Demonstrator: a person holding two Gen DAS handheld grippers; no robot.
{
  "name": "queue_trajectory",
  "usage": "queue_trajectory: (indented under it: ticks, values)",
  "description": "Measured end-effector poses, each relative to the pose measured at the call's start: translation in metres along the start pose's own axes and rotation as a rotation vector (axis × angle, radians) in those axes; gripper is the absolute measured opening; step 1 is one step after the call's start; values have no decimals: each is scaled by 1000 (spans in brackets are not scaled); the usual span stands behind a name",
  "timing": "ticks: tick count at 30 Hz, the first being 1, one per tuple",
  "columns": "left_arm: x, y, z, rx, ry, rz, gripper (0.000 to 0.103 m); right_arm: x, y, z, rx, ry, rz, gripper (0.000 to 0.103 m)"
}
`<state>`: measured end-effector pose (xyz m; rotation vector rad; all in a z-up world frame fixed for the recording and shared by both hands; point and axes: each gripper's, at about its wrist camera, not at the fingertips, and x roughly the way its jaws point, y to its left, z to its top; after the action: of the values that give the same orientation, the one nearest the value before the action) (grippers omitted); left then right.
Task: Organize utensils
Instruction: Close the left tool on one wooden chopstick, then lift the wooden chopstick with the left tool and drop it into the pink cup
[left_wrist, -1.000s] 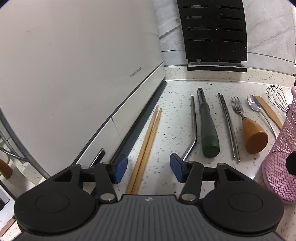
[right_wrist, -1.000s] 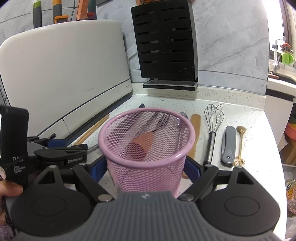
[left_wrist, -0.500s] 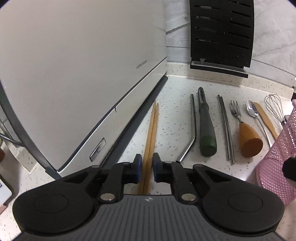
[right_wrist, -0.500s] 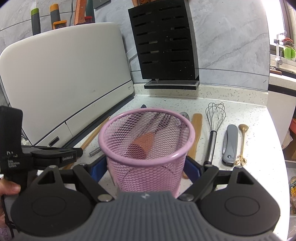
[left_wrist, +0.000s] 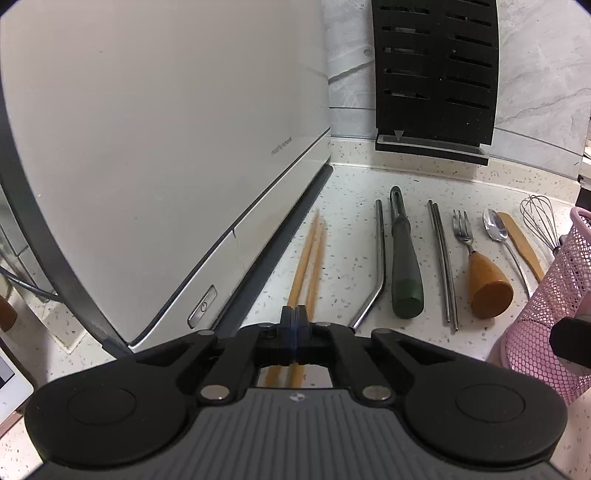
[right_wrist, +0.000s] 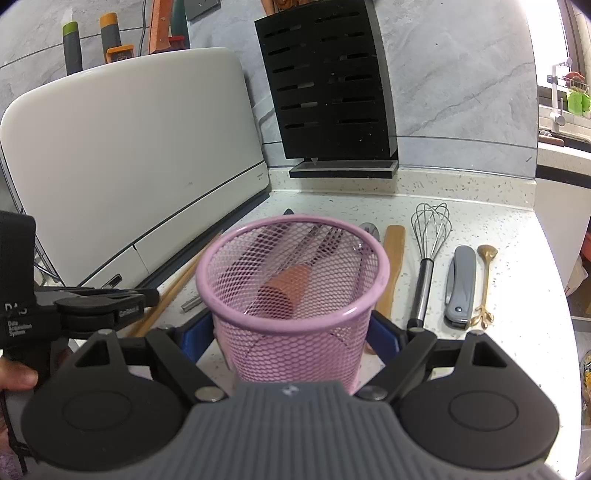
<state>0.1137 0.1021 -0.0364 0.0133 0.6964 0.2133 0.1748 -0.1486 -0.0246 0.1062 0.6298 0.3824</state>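
Left wrist view: the left gripper (left_wrist: 294, 314) has just been closing and its jaws now stand pressed together on the wooden chopsticks (left_wrist: 308, 254), whose near ends pass between the pads and show again beneath them. The chopsticks are blurred along their length. They lie just beside the dark base strip of the white appliance (left_wrist: 147, 147). To their right, in a row on the speckled countertop (left_wrist: 347, 236), lie a bent metal straw (left_wrist: 376, 266), a green-handled peeler (left_wrist: 404, 266), metal chopsticks (left_wrist: 443, 262), a wooden-handled fork (left_wrist: 480, 273), a spoon (left_wrist: 498, 229) and a wooden spatula (left_wrist: 521, 243).

Right wrist view only: the right gripper (right_wrist: 291, 338) stands wide, its blue pads against both sides of the pink mesh cup (right_wrist: 291, 280), which stands upright on the countertop. A whisk (right_wrist: 428, 258), a grey folding knife (right_wrist: 460, 284) and a gold spoon (right_wrist: 485, 280) lie to the cup's right; the last two are not seen from the left wrist. A finger (right_wrist: 16, 376) shows at the left edge behind the left gripper's body.

Hidden: the cup screens most of the utensil row in the right view; the fork is seen only through the mesh. In the left view the cup and the whisk are cut off at the right edge.

Room: the appliance walls the left side, and the black knife block (right_wrist: 328, 85) stands at the back wall. Bare countertop lies between the wooden chopsticks and the straw. The counter edge runs close to the right of the gold spoon.
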Motion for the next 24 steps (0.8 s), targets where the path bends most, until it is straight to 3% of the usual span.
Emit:
queue_trajectory:
  ticks: [5, 11, 16, 24]
  values:
    - [4, 3, -4, -1, 13, 24, 0, 0, 2, 0, -9, 0, 2, 85]
    - [1, 4, -5, 29, 17, -50, 2, 0, 4, 0, -13, 0, 0, 85]
    - [10, -3, -3, 69, 29, -20, 8, 0, 3, 0, -13, 2, 3, 85]
    - [13, -2, -3, 54, 26, -36, 6, -1, 3, 0, -9, 0, 4, 85]
